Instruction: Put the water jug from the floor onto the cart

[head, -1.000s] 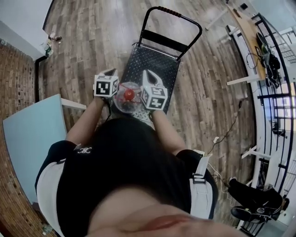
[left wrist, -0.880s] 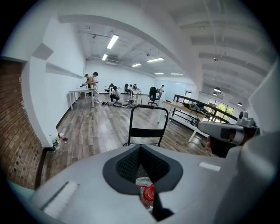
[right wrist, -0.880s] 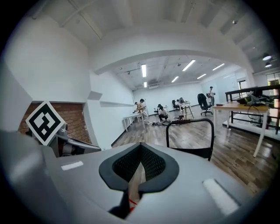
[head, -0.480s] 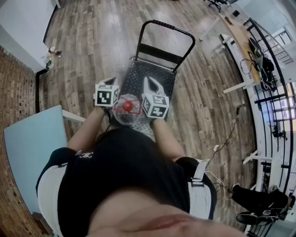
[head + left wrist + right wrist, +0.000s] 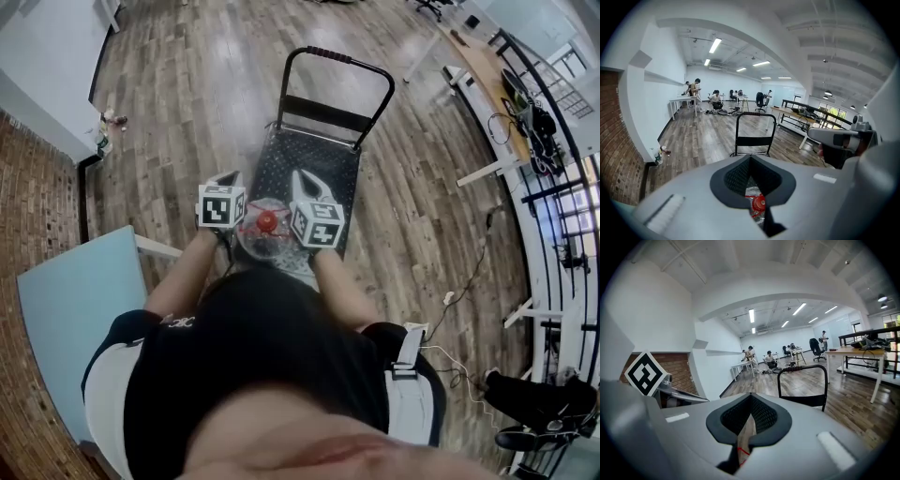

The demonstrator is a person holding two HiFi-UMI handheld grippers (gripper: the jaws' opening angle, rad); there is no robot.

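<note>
A clear water jug (image 5: 265, 230) with a red cap (image 5: 267, 221) hangs over the near end of the black cart (image 5: 317, 159), whose handle (image 5: 342, 58) is at the far end. My left gripper (image 5: 228, 178) is on the jug's left and my right gripper (image 5: 302, 176) on its right, with the jug squeezed between their sides. Both have their jaws shut with nothing between the pads. In the left gripper view the red cap (image 5: 758, 202) shows below the shut left gripper (image 5: 751, 157). The cart (image 5: 806, 399) stands beyond the right gripper (image 5: 751, 395).
A light blue tabletop (image 5: 70, 309) stands at my left against a brick wall (image 5: 37, 187). Desks and a railing (image 5: 506, 84) line the right side, with a cable (image 5: 469, 272) and a dark bag (image 5: 525, 403) on the wooden floor. People (image 5: 696, 91) sit far down the room.
Only the head camera has shifted a little. Both grippers and the jug keep their place over the cart's near end.
</note>
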